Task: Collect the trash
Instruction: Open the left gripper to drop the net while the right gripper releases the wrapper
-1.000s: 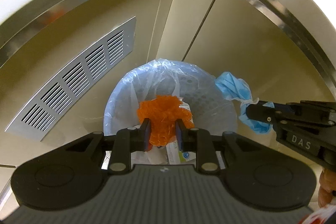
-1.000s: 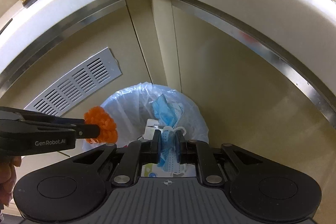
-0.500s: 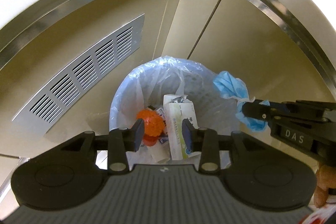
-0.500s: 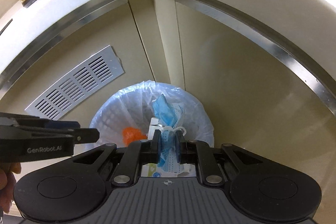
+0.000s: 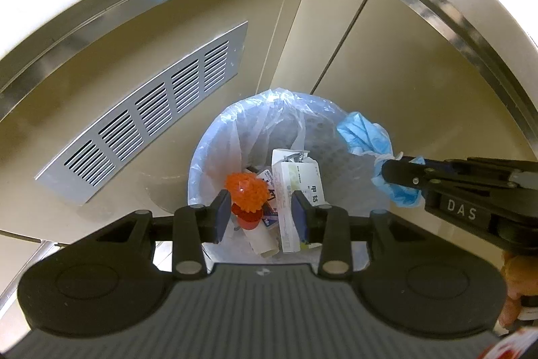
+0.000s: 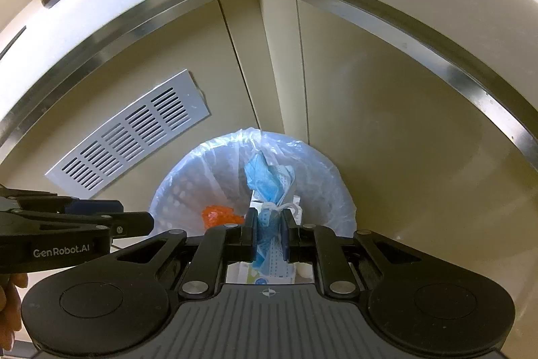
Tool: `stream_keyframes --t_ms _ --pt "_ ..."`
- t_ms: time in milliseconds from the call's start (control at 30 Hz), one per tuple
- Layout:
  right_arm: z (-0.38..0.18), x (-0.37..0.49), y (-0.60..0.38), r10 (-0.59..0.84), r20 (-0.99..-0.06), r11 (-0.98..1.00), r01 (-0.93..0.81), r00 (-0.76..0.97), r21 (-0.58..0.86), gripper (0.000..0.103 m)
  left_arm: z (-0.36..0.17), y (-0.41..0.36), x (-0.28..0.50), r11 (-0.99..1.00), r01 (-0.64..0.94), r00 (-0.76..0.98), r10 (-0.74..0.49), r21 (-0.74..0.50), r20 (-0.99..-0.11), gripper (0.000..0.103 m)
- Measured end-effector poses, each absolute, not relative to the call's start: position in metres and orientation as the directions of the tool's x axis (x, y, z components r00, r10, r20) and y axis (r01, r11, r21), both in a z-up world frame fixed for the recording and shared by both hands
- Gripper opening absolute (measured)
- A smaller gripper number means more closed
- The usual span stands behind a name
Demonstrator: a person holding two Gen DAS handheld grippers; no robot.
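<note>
Blue pleated face mask hangs bunched in my right tool, pads pinched on it, long axis running up and down over the middle of the lined bin. My left tool is spread and empty above the orange pom-pom lying in the bin among cartons. I reckon an ear loop could snag a pad on release and drag the mask out over the rim.

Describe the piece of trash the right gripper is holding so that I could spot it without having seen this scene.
Find the round bin lined with a clear plastic bag in the corner below the white counter. Just above its rim the right gripper is shut on a crumpled blue face mask with white ear loops. It is the only blue item, and it hangs above the bin instead of lying inside with the orange ball and boxes.
</note>
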State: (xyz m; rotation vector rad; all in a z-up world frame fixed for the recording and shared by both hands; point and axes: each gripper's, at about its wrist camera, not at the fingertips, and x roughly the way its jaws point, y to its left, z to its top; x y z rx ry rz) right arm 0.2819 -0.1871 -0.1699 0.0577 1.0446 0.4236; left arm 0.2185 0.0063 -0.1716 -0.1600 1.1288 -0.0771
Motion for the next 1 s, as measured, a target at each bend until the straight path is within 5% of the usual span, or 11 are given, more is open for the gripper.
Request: stream_keyframes --t_ms 467,533,567,600,1000 --pt "-0.178 0.287 -0.179 0.393 -0.812 0.910 -0.310 0.432 0.275 0.014 -0.179 0.008 0.219 0.986 -0.042 0.417 -0.131 -0.163 -0.899 0.035" --pt "-0.178 0.288 -0.179 0.399 -0.806 0.909 -0.305 0.437 0.284 0.030 -0.181 0.008 0.218 0.986 -0.046 0.416 -0.127 -0.160 -0.900 0.035" --pt "-0.178 0.289 -0.180 0.405 -0.801 0.908 -0.299 0.440 0.294 0.052 -0.181 0.009 0.218 0.986 -0.047 0.415 -0.126 -0.160 -0.901 0.035" --pt "-0.178 0.290 -0.182 0.413 -0.796 0.905 -0.294 0.442 0.306 0.060 -0.182 0.009 0.218 0.986 -0.048 0.415 -0.126 -0.160 -0.901 0.035" --pt "-0.177 0.287 -0.193 0.372 -0.835 0.922 -0.266 0.405 0.282 0.060 -0.178 0.008 0.214 0.987 -0.044 0.418 -0.120 -0.152 -0.901 0.035"
